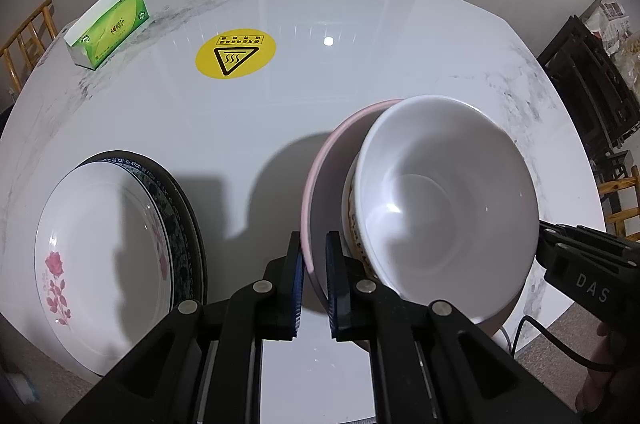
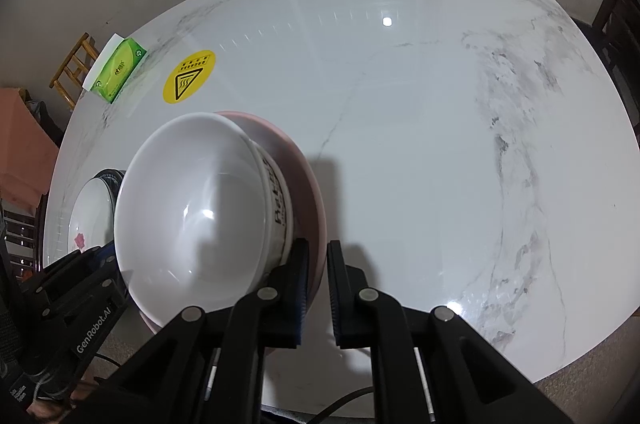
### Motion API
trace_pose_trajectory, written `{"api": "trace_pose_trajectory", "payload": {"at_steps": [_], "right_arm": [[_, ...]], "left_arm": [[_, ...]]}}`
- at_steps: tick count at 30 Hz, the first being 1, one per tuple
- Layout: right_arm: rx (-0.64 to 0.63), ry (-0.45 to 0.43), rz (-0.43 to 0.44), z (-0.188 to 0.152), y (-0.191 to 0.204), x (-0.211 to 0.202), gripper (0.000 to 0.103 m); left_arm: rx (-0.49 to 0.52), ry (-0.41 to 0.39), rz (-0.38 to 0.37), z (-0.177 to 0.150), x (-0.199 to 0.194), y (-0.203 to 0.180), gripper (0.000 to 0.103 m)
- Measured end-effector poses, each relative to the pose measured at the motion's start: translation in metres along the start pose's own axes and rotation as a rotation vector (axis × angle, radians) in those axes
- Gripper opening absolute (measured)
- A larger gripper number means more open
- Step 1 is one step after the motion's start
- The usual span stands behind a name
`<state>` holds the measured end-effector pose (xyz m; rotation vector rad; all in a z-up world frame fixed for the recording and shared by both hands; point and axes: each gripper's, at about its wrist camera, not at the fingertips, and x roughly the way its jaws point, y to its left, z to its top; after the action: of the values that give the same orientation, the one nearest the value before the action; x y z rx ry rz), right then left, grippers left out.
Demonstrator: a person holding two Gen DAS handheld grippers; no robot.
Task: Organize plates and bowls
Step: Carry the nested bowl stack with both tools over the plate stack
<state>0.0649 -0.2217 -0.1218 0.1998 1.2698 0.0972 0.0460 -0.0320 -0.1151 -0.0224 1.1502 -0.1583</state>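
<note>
Both tongs gripped the pink bowl's rim: left tongs [image 1: 314, 252] low centre, right tongs [image 2: 318, 260] opposite. White bowl [image 1: 448, 204] nested inside; plates [image 1: 108, 256] stacked lower left on the worktop [image 1: 360, 64]

You are working under a single overhead lamp, its small white glare spot sitting on the glossy table [image 1: 280, 112] toward the far side. Hard dark shadows are falling near the white bowl [image 1: 448, 208]. Both fisheye views are bending strongly at their black-vignetted edges; focus is staying crisp.
</note>
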Motion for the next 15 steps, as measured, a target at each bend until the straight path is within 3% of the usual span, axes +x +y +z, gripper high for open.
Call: {"api": "trace_pose_trajectory", "payload": {"at_steps": [15], "right_arm": [[-0.001,0.009,-0.002,-0.0004,0.0003,0.0001,0.01]], "left_arm": [[-0.003,0.001,0.0,0.0022,0.0001,-0.0001,0.005]]}}
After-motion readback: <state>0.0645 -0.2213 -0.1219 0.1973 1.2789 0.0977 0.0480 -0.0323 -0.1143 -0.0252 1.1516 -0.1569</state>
